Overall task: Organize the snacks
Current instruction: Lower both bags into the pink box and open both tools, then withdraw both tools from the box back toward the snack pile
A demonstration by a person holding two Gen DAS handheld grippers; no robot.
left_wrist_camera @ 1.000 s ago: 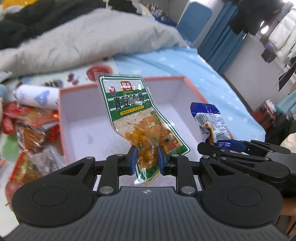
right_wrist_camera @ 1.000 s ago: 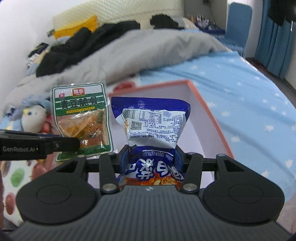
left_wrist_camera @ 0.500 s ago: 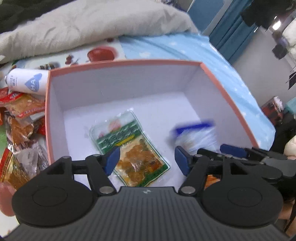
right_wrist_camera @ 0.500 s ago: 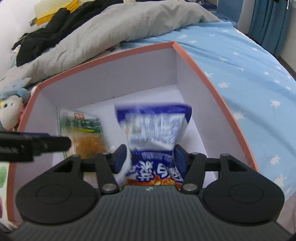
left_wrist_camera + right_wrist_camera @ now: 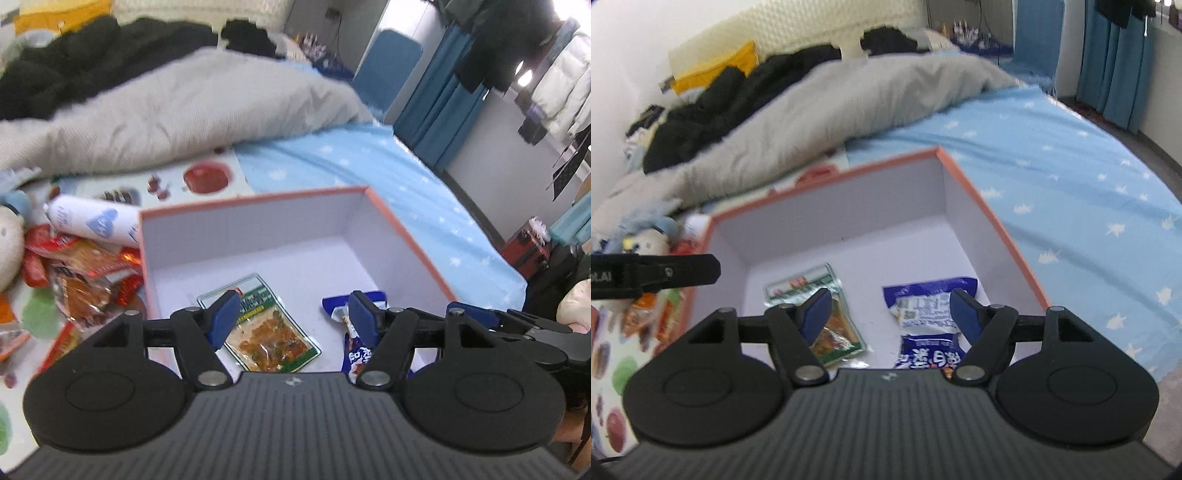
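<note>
Both my left tongs (image 5: 291,317) and right tongs (image 5: 890,314) have just been opening and now stand spread and empty. The green packet (image 5: 269,328) and the blue packet (image 5: 931,317) lie side by side on the floor of the pink-rimmed box (image 5: 258,197). I keep them apart so more snacks (image 5: 81,273) from the bed can fit.

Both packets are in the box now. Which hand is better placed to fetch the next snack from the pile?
Left. The loose red snack packets lie outside the box on its left, the left gripper's side. The right gripper is over the far side, and reaching would cross the left. Both jaws stand open, empty.
</note>
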